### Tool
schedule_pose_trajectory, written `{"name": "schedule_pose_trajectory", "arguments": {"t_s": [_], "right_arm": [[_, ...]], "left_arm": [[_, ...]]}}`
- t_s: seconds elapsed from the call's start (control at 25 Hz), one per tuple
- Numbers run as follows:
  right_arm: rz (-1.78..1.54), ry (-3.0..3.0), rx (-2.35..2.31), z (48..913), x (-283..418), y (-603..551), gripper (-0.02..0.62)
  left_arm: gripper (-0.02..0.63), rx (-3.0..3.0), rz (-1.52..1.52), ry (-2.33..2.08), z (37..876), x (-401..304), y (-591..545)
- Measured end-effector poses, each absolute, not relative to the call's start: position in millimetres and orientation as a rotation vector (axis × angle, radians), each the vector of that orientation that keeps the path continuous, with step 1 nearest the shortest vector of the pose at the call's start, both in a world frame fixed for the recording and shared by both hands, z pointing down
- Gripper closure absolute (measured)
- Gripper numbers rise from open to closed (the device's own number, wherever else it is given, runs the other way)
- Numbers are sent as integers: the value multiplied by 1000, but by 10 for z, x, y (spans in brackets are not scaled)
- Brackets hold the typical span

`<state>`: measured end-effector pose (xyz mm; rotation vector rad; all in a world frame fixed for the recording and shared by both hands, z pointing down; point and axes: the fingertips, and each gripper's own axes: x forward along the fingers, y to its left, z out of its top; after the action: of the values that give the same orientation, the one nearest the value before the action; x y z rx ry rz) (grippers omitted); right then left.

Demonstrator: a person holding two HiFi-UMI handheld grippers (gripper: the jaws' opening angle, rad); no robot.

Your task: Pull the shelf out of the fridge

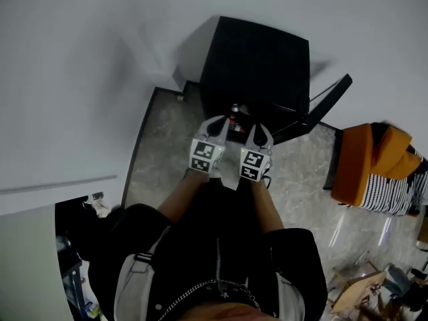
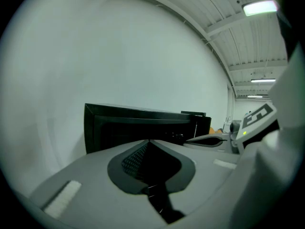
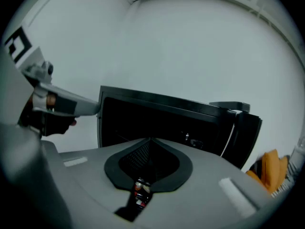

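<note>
A small black fridge (image 1: 257, 59) stands on the grey stone floor (image 1: 164, 152) against the far white wall, its door (image 1: 328, 102) swung open to the right. Its inside is dark. A few small red-and-white containers (image 1: 234, 116) sit low at the front, but the shelf cannot be picked out. The left gripper (image 1: 215, 122) and right gripper (image 1: 259, 131) hang side by side just near of the opening. Both have their jaws closed together on nothing and touch nothing. Orange and striped clothes (image 1: 374, 169) are heaped at the right.
</note>
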<state>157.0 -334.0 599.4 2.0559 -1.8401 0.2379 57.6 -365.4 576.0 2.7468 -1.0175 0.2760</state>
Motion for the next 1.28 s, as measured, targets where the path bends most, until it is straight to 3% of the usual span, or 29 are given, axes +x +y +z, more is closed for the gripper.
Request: {"name": "schedule_pose_trajectory", "arguments": {"t_s": [0.4,1.0,1.28], "right_arm": [[156,-1829,1847,6384,1356,-3625,581],[-357,-1516,1415,6885,1494,-4180,414],[-423,-1444,1381,7021,1571,-4443,428]], "left_arm": [[606,2658,301,-1155,5854,98,-3737],[606,2574,340,-1259,5974,-442,-3604],[606,2514,388,-1320,6089,-779,-3485]]}}
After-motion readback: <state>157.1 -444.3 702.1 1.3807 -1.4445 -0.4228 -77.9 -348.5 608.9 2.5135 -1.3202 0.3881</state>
